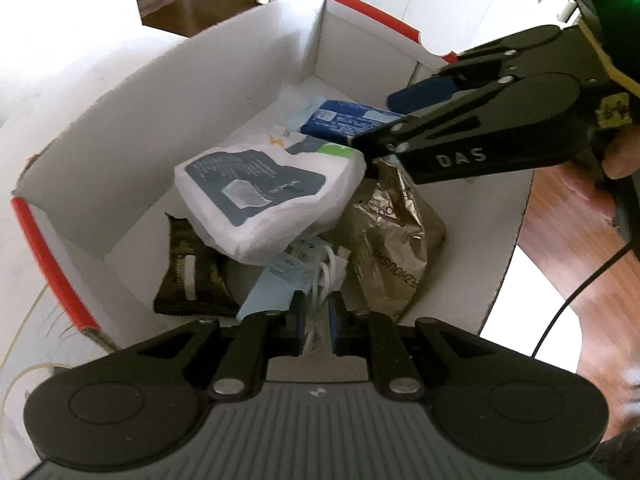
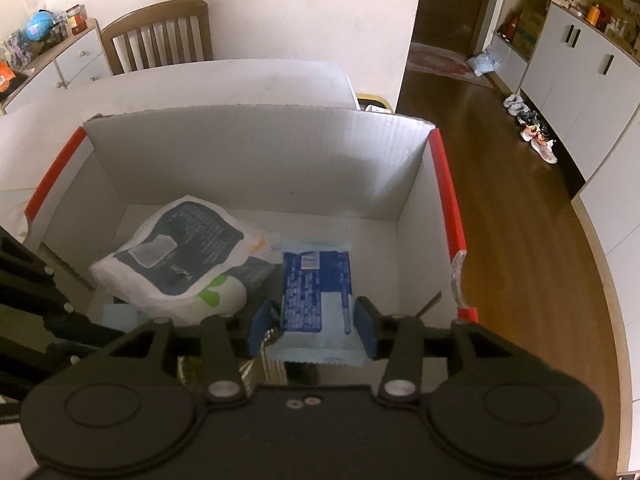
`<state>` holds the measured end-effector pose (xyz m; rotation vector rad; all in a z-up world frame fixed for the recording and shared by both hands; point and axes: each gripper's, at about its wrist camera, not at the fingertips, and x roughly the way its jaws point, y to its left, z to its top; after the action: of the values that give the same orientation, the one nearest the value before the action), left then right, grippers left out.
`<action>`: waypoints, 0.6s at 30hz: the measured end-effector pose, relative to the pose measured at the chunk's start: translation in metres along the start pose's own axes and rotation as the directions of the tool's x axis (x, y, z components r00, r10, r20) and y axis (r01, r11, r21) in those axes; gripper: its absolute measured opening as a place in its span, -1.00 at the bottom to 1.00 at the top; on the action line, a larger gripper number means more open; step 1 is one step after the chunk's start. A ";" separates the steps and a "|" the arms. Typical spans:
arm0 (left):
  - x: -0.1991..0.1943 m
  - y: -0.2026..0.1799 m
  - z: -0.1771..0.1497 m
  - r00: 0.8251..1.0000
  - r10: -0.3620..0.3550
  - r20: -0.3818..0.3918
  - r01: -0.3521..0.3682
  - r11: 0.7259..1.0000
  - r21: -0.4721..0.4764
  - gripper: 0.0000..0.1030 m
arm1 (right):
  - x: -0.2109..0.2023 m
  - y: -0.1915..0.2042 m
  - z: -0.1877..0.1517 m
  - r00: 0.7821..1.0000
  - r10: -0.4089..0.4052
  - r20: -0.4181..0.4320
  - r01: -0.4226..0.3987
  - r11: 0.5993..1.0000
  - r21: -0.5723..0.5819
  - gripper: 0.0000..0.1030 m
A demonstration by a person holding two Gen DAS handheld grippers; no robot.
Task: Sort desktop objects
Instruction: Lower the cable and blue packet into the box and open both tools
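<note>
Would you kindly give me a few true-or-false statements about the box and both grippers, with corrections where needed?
1. The white box has red-trimmed edges. True.
2. The box holds nothing. False: it holds several packets, including a white pack and a blue packet.
3. The right gripper is open above the blue packet. True.
4. The crinkled gold bag lies outside the box. False: it lies inside.
5. The left gripper is spread wide open. False: its fingers are close together.
</note>
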<state>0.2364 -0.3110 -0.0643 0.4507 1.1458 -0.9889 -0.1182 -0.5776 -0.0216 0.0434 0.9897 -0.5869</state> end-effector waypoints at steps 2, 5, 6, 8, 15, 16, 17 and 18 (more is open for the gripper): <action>-0.004 0.002 -0.002 1.000 0.010 0.013 -0.009 1.000 -0.016 -0.76 | -0.005 0.001 -0.001 1.000 0.005 0.012 -0.005 1.000 0.002 0.03; -0.008 0.003 -0.005 0.999 0.012 0.031 -0.010 0.999 -0.035 -0.75 | -0.012 0.001 -0.002 1.000 0.016 0.018 -0.016 1.000 0.007 0.04; -0.010 0.003 -0.006 0.999 0.015 0.037 -0.013 0.999 -0.038 -0.75 | -0.014 0.002 -0.003 1.000 0.018 0.021 -0.018 1.000 0.009 0.05; -0.013 0.002 -0.008 0.999 0.017 0.050 -0.015 0.999 -0.040 -0.75 | -0.018 -0.001 -0.004 0.999 0.024 0.027 -0.024 1.000 0.009 0.08; -0.024 -0.002 -0.013 0.995 0.019 0.095 -0.014 0.999 -0.049 -0.75 | -0.033 0.000 -0.007 0.997 0.048 0.054 -0.049 0.999 0.008 0.09; -0.026 -0.003 -0.014 0.995 0.018 0.102 -0.013 0.999 -0.051 -0.75 | -0.035 0.001 -0.008 0.997 0.052 0.057 -0.053 0.999 0.009 0.10; -0.028 -0.004 -0.016 0.994 0.018 0.110 -0.012 0.999 -0.053 -0.75 | -0.037 0.000 -0.008 0.997 0.055 0.061 -0.056 0.998 0.010 0.12; -0.029 -0.005 -0.018 0.993 0.017 0.121 -0.010 0.998 -0.056 -0.75 | -0.039 -0.001 -0.009 0.996 0.059 0.066 -0.060 0.998 0.012 0.16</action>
<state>0.2201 -0.2884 -0.0436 0.3491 1.0566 -0.9581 -0.1415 -0.5584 0.0048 0.0657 0.9176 -0.5373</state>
